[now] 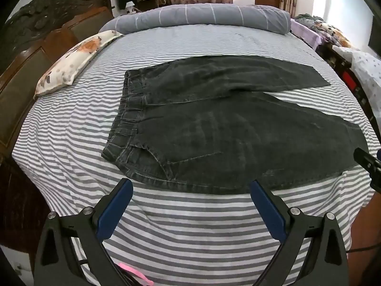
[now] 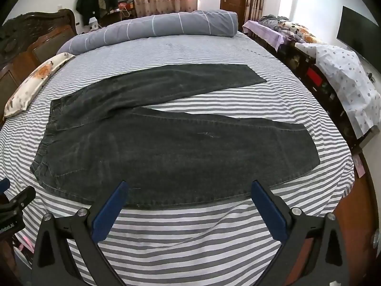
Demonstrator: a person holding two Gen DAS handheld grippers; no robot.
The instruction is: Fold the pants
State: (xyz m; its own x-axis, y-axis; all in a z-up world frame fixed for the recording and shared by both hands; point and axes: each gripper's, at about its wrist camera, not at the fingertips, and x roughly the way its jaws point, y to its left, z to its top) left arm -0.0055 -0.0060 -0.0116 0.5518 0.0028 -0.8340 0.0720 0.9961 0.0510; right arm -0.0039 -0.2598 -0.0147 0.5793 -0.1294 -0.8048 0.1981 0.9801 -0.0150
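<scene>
Dark grey jeans (image 1: 214,128) lie flat on the striped bed sheet (image 1: 71,119), waistband to the left, both legs spread apart toward the right. In the right wrist view the same jeans (image 2: 166,147) fill the middle, their leg ends at the right. My left gripper (image 1: 191,184) hovers open above the jeans' near edge, close to the waist, with nothing between its blue pads. Over the near leg's lower edge my right gripper (image 2: 190,186) also stands open and empty. The other gripper's tip (image 1: 366,162) shows at the left wrist view's right edge.
A floral pillow (image 1: 71,59) lies at the left by the carved wooden headboard (image 1: 35,35). A rolled grey duvet (image 1: 202,15) runs along the far side. Low furniture under cloths (image 2: 343,83) stands right of the bed. A thin cable (image 2: 214,226) crosses the sheet.
</scene>
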